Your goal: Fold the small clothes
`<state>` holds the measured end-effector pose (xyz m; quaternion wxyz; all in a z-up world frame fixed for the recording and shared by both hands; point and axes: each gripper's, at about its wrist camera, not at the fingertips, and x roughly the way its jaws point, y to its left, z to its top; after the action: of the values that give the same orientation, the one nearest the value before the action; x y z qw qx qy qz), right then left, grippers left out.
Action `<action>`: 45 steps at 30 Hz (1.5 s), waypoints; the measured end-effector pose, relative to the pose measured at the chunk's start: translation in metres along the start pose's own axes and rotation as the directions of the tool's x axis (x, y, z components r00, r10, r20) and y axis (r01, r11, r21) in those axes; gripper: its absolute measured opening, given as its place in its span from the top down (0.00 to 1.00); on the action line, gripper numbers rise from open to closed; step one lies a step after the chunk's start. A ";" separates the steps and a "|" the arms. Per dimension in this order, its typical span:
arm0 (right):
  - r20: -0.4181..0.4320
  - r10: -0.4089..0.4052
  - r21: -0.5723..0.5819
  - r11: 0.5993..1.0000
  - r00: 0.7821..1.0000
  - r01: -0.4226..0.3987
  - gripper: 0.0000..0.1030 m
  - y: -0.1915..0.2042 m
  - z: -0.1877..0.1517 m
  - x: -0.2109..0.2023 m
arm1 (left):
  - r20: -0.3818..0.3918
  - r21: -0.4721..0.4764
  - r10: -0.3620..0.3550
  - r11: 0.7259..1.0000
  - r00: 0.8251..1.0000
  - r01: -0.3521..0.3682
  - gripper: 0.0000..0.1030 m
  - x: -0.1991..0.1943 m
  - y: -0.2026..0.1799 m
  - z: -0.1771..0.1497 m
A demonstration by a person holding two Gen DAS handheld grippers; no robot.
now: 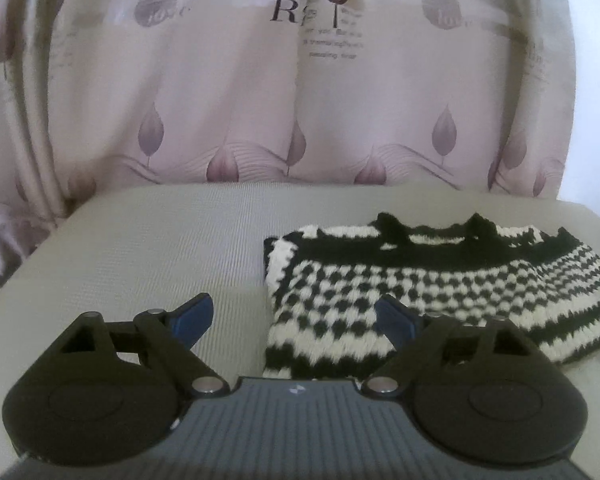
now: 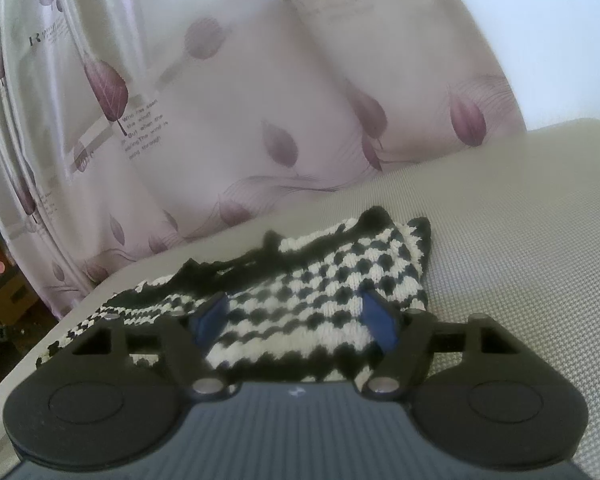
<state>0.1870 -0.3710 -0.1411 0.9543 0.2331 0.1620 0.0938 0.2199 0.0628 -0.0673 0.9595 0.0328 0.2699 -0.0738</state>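
A black-and-white knitted garment [image 1: 420, 272] lies folded on the pale woven table top [image 1: 160, 248], with its black band and scalloped edge toward the far side. My left gripper [image 1: 296, 316] is open over its near left corner. One blue pad [image 1: 192, 318] is above bare table and the other pad [image 1: 396, 316] is above the knit. In the right wrist view the same garment [image 2: 320, 272] lies flat under my right gripper [image 2: 296, 314]. That gripper is open too, with both blue pads [image 2: 214, 314] standing apart over the checked knit, pressing on nothing.
A pink curtain [image 1: 220, 100] with purple leaf prints hangs right behind the table's far edge. In the right wrist view the table [image 2: 520, 220] stretches bare to the right, while its left edge drops off toward floor clutter and a cardboard box [image 2: 8, 300].
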 end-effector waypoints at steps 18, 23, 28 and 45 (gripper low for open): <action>-0.074 -0.185 -0.172 0.970 0.980 0.170 0.27 0.027 -0.004 0.019 | -0.037 -0.009 0.191 0.982 0.981 -0.191 0.07 0.061 -0.019 -0.029; -0.079 -0.224 -0.218 0.955 0.971 0.202 0.26 0.033 -0.008 0.023 | -0.058 -0.069 0.176 0.981 0.983 -0.180 0.03 0.064 -0.011 -0.031; -0.081 -0.225 -0.221 0.954 0.971 0.203 0.25 0.033 -0.009 0.023 | -0.069 -0.092 0.181 0.978 0.981 -0.187 0.01 0.065 -0.009 -0.031; -0.082 -0.216 -0.187 0.962 0.973 0.197 0.24 0.027 -0.007 0.023 | -0.058 -0.058 0.226 0.972 0.972 -0.230 0.00 0.066 -0.016 -0.032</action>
<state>0.2032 -0.3382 -0.1400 0.9663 0.1240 0.2249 0.0195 0.2569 0.0424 -0.1293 0.9550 0.0347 0.2908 0.0464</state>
